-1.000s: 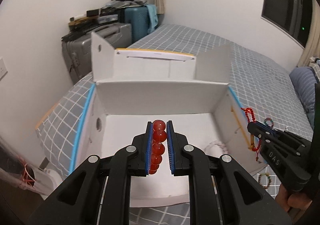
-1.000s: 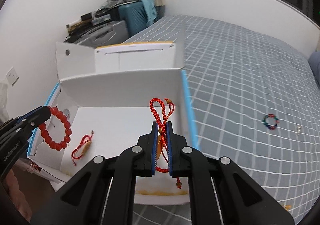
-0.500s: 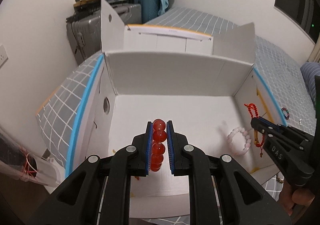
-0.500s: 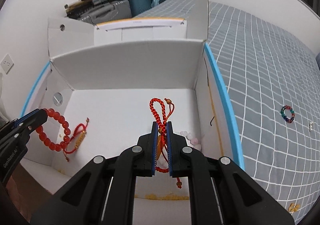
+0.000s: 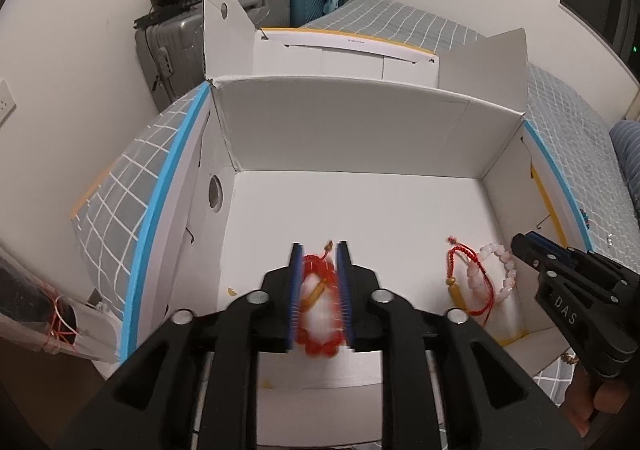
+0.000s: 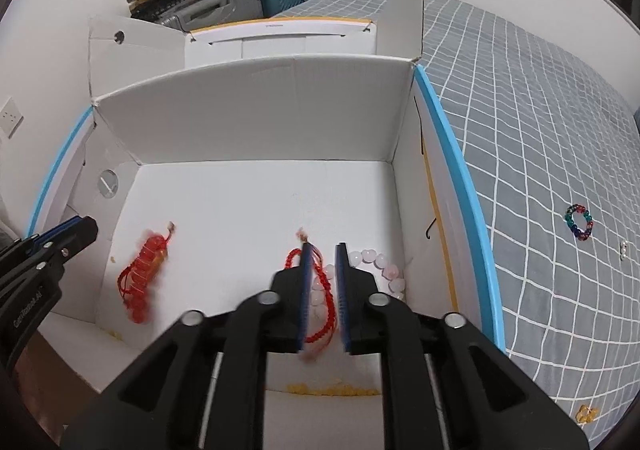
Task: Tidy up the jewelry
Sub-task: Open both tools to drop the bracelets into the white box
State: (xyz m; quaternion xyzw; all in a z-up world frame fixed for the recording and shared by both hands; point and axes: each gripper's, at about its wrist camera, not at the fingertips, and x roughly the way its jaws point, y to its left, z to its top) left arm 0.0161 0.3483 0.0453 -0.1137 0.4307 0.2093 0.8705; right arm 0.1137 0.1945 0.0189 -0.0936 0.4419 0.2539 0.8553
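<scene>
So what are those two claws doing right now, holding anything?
Left gripper: open, red bead bracelet loose between its fingers.
Right gripper: open, red cord bracelet loose in the white box.

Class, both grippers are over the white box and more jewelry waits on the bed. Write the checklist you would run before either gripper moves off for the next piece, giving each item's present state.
1. Left gripper open: ok, jaws apart.
2. Red bead bracelet free of its fingers: cannot tell; it is blurred between them.
3. Right gripper open: ok.
4. Red cord bracelet inside the box: ok, lying across the pink bracelet.
5. Way out of the box clear: ok, flaps stand up and nothing lies over the grippers.
6. Next piece found: ok, the multicolour bracelet lies on the bed, right of the box.
</scene>
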